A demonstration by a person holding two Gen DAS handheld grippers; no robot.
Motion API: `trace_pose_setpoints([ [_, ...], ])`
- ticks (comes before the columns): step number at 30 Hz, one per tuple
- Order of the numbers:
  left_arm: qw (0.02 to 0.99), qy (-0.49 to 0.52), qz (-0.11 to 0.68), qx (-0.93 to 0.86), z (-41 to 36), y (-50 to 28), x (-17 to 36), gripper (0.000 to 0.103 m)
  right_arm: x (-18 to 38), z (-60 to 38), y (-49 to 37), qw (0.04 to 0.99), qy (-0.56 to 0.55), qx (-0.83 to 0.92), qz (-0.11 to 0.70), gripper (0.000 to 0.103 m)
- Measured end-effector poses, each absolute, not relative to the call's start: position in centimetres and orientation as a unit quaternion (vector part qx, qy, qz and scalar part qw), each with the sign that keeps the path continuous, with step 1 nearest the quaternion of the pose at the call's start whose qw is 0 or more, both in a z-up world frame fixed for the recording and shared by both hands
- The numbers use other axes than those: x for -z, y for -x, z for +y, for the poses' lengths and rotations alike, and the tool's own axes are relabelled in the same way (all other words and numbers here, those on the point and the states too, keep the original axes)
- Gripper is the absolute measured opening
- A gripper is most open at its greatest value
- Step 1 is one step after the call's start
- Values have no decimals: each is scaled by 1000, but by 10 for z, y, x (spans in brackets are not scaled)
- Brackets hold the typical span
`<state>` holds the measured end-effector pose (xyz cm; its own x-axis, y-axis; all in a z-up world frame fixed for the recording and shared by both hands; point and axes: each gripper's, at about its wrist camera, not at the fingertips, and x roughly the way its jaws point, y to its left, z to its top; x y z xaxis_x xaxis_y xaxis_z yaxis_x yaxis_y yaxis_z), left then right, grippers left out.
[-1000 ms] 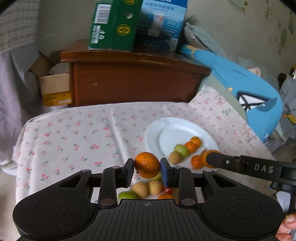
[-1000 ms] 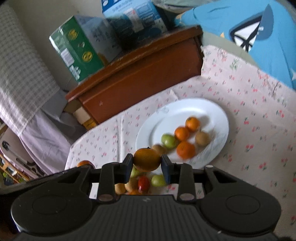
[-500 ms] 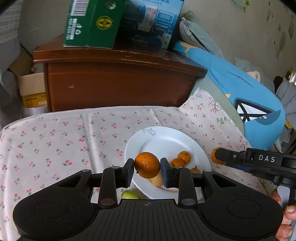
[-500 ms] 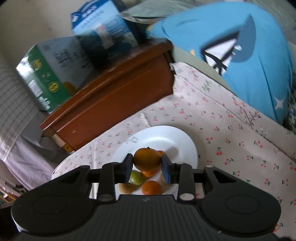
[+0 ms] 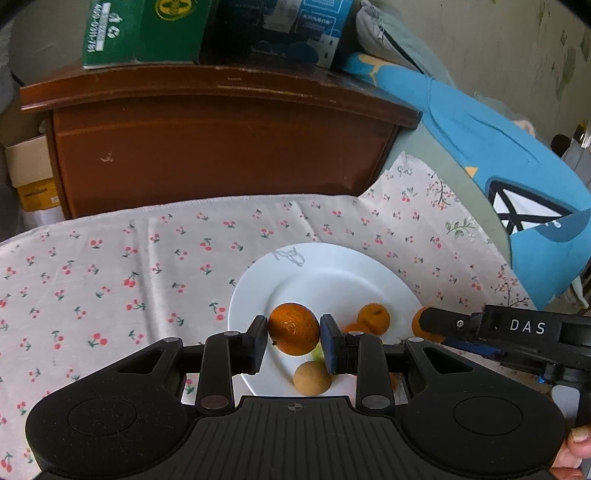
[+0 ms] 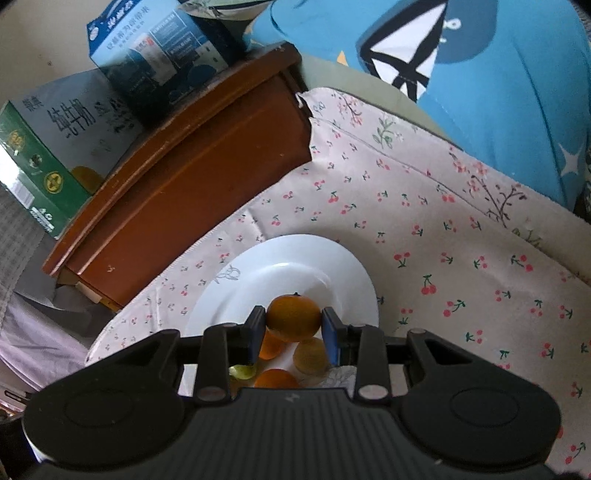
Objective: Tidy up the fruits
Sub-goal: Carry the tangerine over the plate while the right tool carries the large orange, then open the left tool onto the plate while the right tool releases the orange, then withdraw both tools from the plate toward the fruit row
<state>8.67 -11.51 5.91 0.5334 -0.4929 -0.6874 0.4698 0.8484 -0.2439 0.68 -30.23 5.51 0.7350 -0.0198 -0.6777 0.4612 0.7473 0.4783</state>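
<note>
My left gripper (image 5: 294, 341) is shut on an orange mandarin (image 5: 293, 328) and holds it over the near rim of a white plate (image 5: 325, 273). On the plate lie a small orange (image 5: 373, 318) and a brown round fruit (image 5: 312, 378). My right gripper (image 6: 293, 336) is shut on another mandarin (image 6: 293, 318) above the same plate (image 6: 284, 266); it also shows at the right of the left wrist view (image 5: 430, 325). Under it lie an orange (image 6: 275, 378), a brown fruit (image 6: 310, 356) and a green fruit (image 6: 242, 371).
The plate stands on a cherry-print cloth (image 5: 110, 266). Behind it is a brown wooden cabinet (image 5: 221, 147) with a green carton (image 5: 144, 33) and a blue box (image 6: 155, 59) on top. A blue cushion (image 5: 498, 166) lies at the right.
Both grippers have moved forward over the plate, each still holding its mandarin. The loose fruits beside the plate have dropped out of view below the left gripper.
</note>
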Motion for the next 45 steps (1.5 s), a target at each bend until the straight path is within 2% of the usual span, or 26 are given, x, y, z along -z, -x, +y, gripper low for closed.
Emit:
trace_pose_setpoints([
  [7, 872, 4, 404, 276, -126, -93, -52, 28, -45, -304, -16, 867, -327, 145, 346, 36],
  [10, 876, 4, 394, 277, -128, -90, -57, 33, -46, -304, -18, 869, -328, 140, 342, 36],
  [12, 880, 1, 385, 277, -129, -88, -62, 38, -50, -303, -20, 875, -319, 137, 336, 36],
  [14, 887, -1, 374, 271, -128, -85, -69, 56, -54, -302, -20, 881, -309, 133, 332, 41],
  [16, 896, -8, 360, 260, -126, -81, -77, 65, -57, -300, -20, 884, -304, 129, 331, 46],
  [22, 910, -34, 344, 231, -118, -71, -93, 79, -61, -292, -20, 889, -281, 118, 342, 55],
  [24, 911, -30, 344, 223, -111, -67, -96, 83, -62, -288, -18, 888, -275, 120, 349, 70],
  [25, 911, -28, 347, 220, -107, -66, -97, 86, -63, -285, -17, 888, -269, 124, 353, 73],
  [28, 910, -13, 352, 218, -94, -60, -99, 89, -68, -274, -10, 896, -241, 128, 350, 76],
  [30, 910, -4, 360, 205, -84, -58, -98, 92, -72, -266, -5, 901, -230, 118, 350, 83],
  [34, 902, 12, 381, 201, -65, -52, -94, 93, -75, -253, 6, 908, -217, 116, 339, 88],
  [45, 893, -2, 402, 204, -34, -22, -84, 93, -58, -218, 39, 900, -216, 95, 366, 89],
])
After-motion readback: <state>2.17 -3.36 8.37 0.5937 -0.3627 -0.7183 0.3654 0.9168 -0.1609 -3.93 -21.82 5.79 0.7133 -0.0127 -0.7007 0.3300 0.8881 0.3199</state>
